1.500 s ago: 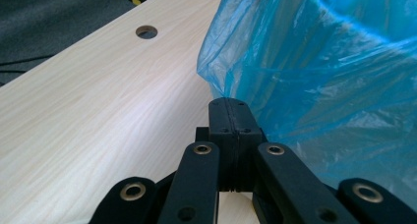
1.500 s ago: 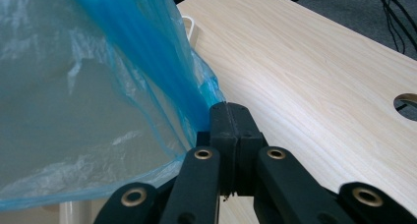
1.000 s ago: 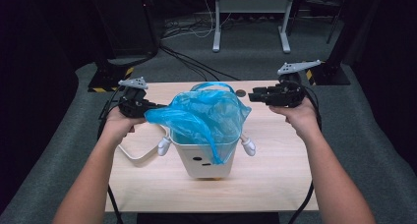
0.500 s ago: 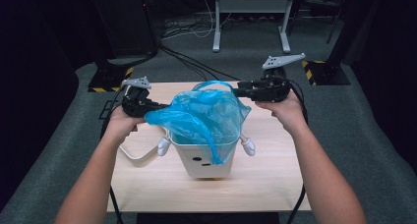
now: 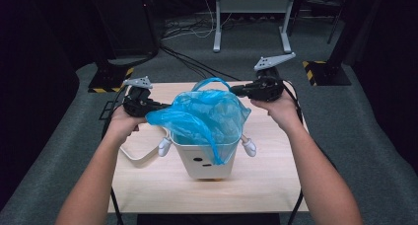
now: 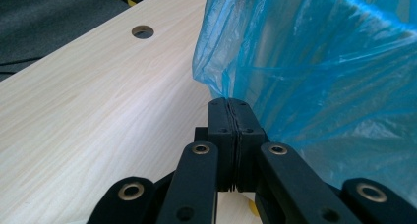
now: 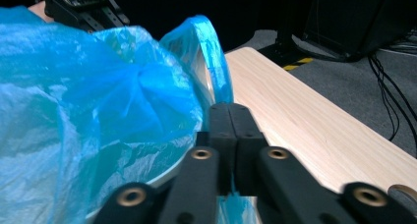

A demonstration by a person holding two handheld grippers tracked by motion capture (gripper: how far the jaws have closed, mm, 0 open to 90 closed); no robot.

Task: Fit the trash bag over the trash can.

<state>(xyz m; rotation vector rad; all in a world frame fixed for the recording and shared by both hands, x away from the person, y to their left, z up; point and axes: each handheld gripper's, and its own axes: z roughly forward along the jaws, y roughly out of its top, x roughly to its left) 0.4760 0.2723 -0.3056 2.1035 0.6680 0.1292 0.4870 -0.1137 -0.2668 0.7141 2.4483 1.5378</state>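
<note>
Left gripper [image 5: 156, 106]: jaws pressed together on a fold of the blue bag [image 5: 207, 119]; in the left gripper view the film [image 6: 314, 71] comes out of the seam between the pads and spreads up and to the right of the jaws.
Right gripper [image 5: 235, 91]: jaws have just been closing and are now pressed together; in the right gripper view the bag's edge [image 7: 216, 62] runs down into them, pinched between the pads.
Blue bag: hangs between the two pairs of jaws, stretched over the white bin [image 5: 207, 161]; one loop handle stands up just beside the right jaws.
White bin: stands on the surface [image 5: 266, 185], below and between the jaws; its rim [image 7: 167, 177] shows under the film in the right gripper view.
Surface: pale wood; a round hole [image 6: 142, 32] lies beyond the left jaws.
</note>
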